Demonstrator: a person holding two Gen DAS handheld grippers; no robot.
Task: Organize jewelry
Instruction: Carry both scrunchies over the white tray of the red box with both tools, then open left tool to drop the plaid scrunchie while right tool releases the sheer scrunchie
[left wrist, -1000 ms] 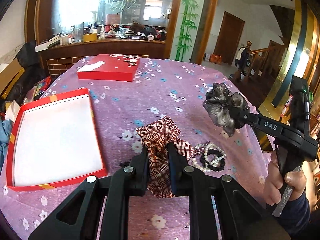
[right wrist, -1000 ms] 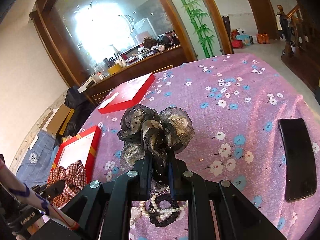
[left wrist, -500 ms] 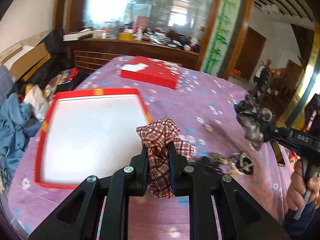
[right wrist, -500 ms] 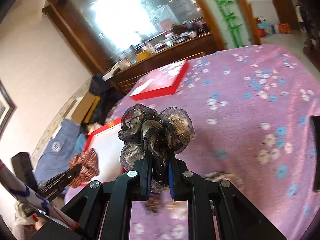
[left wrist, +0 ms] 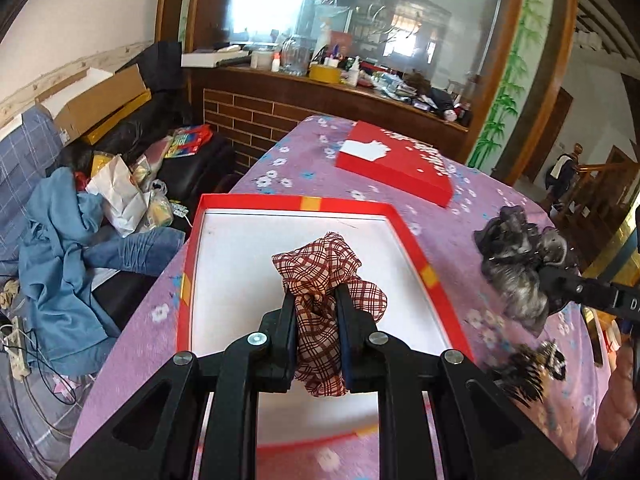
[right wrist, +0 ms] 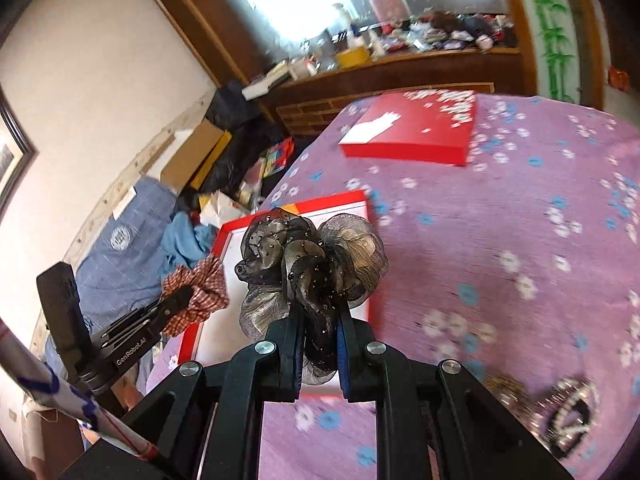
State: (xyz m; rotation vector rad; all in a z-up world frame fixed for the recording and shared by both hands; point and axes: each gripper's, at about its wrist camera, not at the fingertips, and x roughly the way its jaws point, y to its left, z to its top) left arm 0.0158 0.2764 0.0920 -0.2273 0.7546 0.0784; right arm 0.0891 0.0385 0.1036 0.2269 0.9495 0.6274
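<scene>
My left gripper [left wrist: 317, 300] is shut on a red plaid scrunchie [left wrist: 324, 272] and holds it above the open red box [left wrist: 224, 248] with a white inside. My right gripper [right wrist: 319, 312] is shut on a dark organza scrunchie [right wrist: 312, 252] and holds it over the box's right edge [right wrist: 360, 200]. The dark scrunchie also shows in the left wrist view [left wrist: 516, 268], right of the box. The plaid scrunchie shows in the right wrist view [right wrist: 196, 292]. A pearl bracelet pile [right wrist: 572, 416] lies on the purple floral cloth, also blurred in the left wrist view [left wrist: 532, 364].
The red box lid [left wrist: 396, 168] lies at the table's far side. Off the table's left edge are a blue jacket [left wrist: 56, 248], bags and cardboard boxes [left wrist: 100, 104]. A wooden counter [left wrist: 320, 92] with clutter stands behind the table.
Both grippers have swung left with their scrunchies, from over the bracelet pile to over the open red box. The bracelets stay on the cloth to the right.
</scene>
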